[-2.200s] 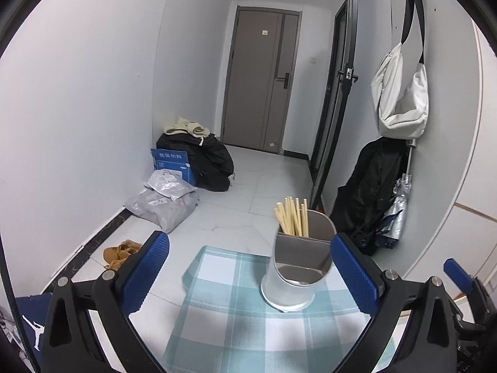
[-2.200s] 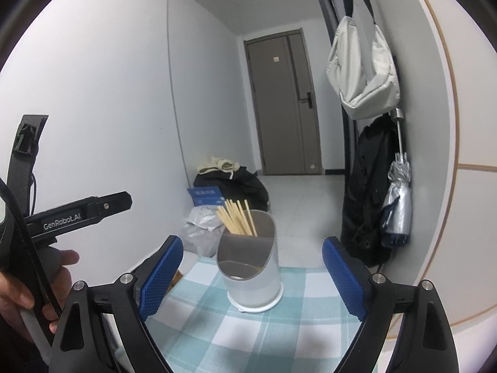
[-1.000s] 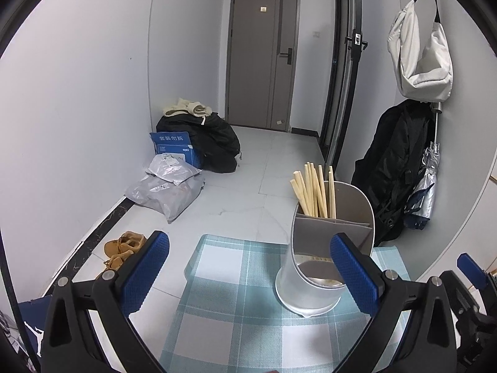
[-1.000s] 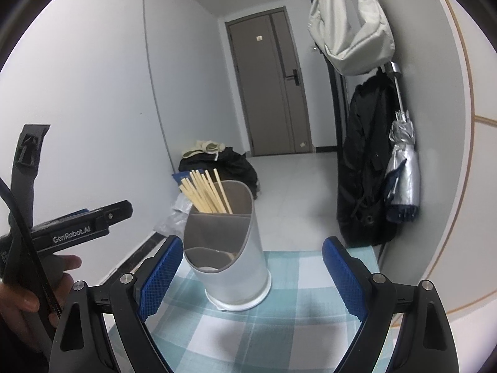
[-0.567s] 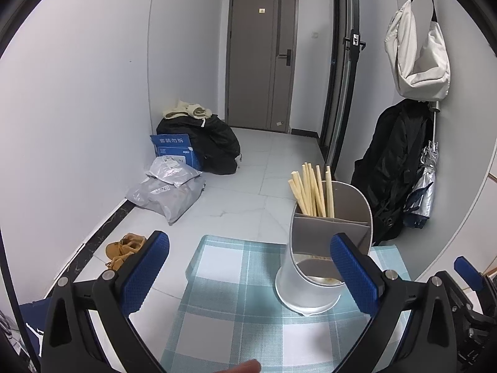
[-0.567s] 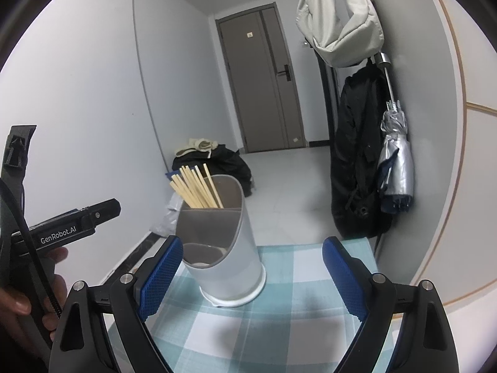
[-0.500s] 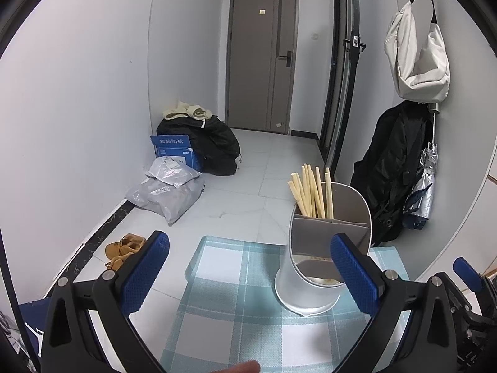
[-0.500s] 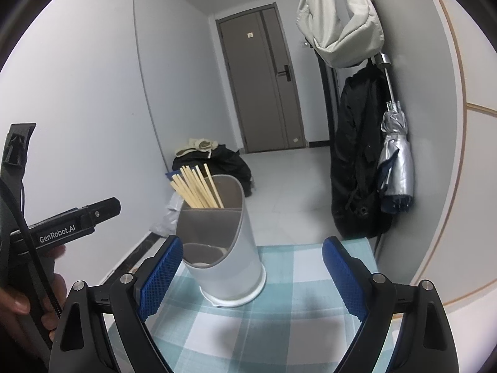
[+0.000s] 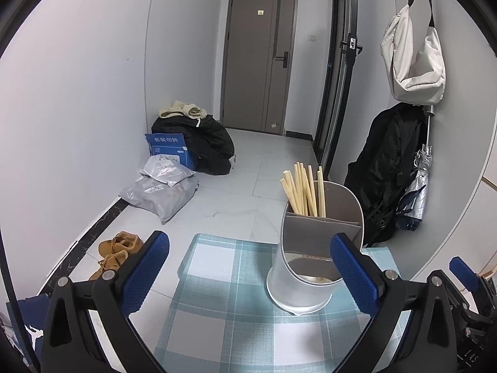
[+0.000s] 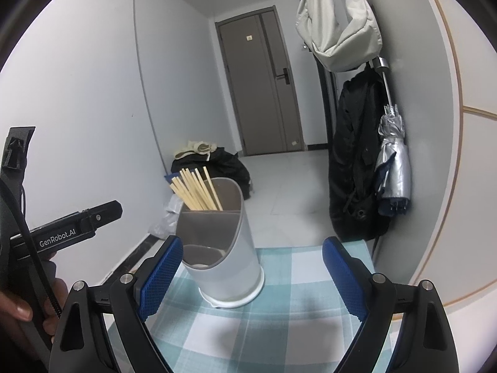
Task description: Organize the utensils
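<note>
Table point(image 9: 217, 326): covered with a teal-and-white checked cloth, and nothing lies loose on the part in view.

Holder point(image 9: 313, 248), also point(image 10: 226, 248): a pale, tall, divided caddy that stands upright on the cloth toward the far right edge in the left view. It looks like thin plastic, so expect it to be light, smooth-walled and easy to tip or slide. If you must move it, take it low on the body with a wide span, not by the rim.

Chopsticks point(image 9: 306, 191), also point(image 10: 197, 191): a bundle of pale wood or bamboo sticks that leans in the rear compartment with the ends fanned out. They are stiff, very light and thin, and likely to roll or twist in a pinch. Grasp across the upper shafts, several together, and lift straight up. The front compartment appears to hold something low, but you cannot tell what.

Left hand-held gripper point(image 9: 248, 276): spread wide, holding nothing.

Right hand-held gripper point(image 10: 251, 276): spread wide, holding nothing. The holder sits just ahead, nearer its left finger.
</note>
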`<act>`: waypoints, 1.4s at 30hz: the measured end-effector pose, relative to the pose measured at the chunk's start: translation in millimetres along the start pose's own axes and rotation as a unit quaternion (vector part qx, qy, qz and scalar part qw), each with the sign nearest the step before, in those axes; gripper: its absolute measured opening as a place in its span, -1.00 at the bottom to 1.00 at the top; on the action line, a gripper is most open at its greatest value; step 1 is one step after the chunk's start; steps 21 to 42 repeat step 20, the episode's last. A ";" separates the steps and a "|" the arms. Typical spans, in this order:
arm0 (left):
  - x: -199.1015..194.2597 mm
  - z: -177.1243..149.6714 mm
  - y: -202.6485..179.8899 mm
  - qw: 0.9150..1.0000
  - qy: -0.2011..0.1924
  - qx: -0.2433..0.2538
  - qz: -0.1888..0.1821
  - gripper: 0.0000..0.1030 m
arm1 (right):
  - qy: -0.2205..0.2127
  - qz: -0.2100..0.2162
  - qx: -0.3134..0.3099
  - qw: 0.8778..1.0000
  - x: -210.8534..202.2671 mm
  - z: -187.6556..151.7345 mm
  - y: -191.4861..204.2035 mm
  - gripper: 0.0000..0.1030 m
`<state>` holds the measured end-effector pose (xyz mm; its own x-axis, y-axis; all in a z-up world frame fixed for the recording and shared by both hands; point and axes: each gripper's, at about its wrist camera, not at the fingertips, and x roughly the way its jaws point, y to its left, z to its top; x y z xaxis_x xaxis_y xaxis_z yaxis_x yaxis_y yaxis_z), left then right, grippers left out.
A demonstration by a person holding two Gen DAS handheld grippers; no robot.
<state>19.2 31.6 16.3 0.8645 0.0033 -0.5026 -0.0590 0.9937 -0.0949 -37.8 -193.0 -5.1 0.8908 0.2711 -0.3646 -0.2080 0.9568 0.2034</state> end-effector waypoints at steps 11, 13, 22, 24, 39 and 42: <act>1.9 -1.4 -1.0 1.000 0.005 -0.004 -0.002 0.98 | -0.001 -0.002 0.000 1.000 -1.6 0.2 -0.6 0.78; 2.2 -1.3 -1.4 1.000 0.005 -0.003 -0.001 0.98 | -0.001 -0.001 0.000 1.000 -1.4 0.3 -1.0 0.78; 2.6 -3.0 -2.2 1.000 0.005 -0.005 -0.005 0.98 | 0.004 -0.004 0.001 1.000 -0.6 -2.2 -1.8 0.78; 2.6 -3.0 -2.2 1.000 0.005 -0.005 -0.005 0.98 | 0.004 -0.004 0.001 1.000 -0.6 -2.2 -1.8 0.78; 2.6 -3.0 -2.2 1.000 0.005 -0.005 -0.005 0.98 | 0.004 -0.004 0.001 1.000 -0.6 -2.2 -1.8 0.78; 2.6 -3.0 -2.2 1.000 0.005 -0.005 -0.005 0.98 | 0.004 -0.004 0.001 1.000 -0.6 -2.2 -1.8 0.78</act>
